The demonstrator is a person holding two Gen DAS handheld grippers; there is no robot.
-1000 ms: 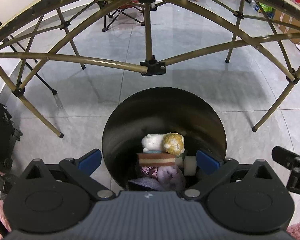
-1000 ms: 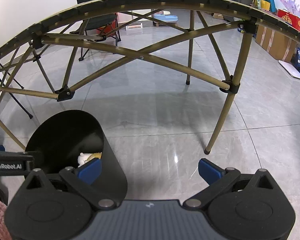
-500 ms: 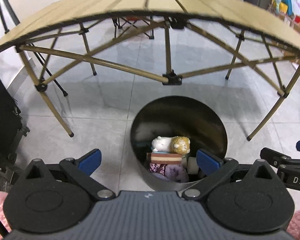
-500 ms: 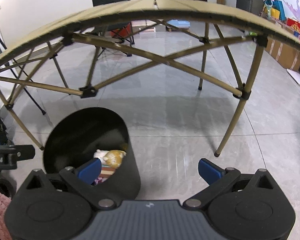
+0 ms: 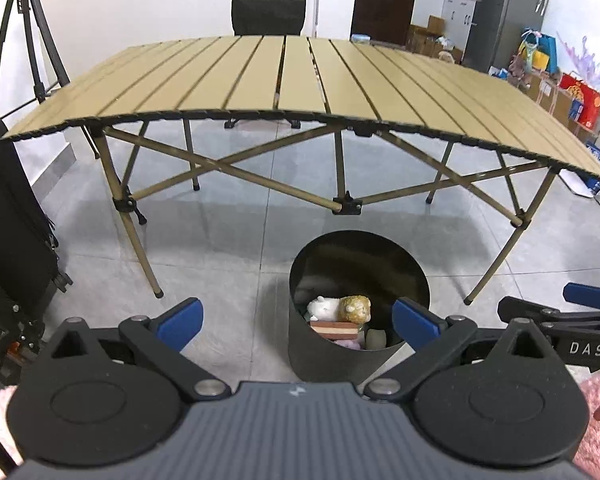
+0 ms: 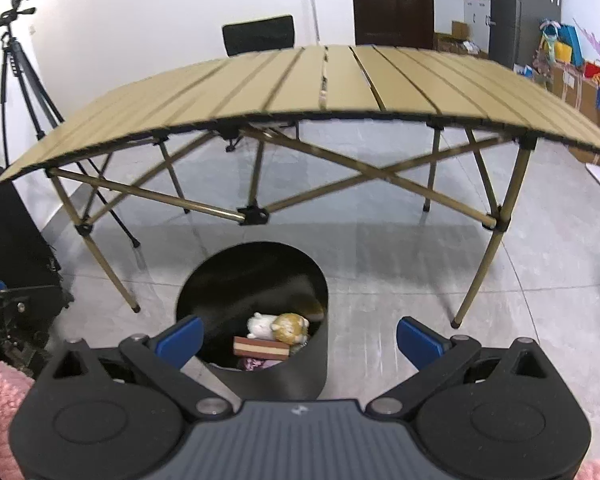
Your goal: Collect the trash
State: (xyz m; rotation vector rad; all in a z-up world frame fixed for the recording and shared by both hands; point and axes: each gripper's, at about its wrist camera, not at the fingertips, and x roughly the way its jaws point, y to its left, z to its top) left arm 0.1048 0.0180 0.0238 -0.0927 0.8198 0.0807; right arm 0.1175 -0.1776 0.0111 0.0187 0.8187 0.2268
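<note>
Black bin (image 5: 332, 354) on the floor holds a soft plush toy (image 5: 339, 307), light and squashy (pinch its body); your left gripper (image 5: 296, 320) and right gripper (image 6: 300, 336) both hang spread, holding nothing.

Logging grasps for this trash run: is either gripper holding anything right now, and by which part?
Nothing is held. The left gripper and right gripper are both open and empty above the black bin.

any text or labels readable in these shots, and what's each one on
"DAS": white letters on the right gripper, at the right edge of the left wrist view; the word runs out of frame.
Boxes and bags by the far wall: print too small and blurred to read.
Bin, table, left gripper: no text seen.
</note>
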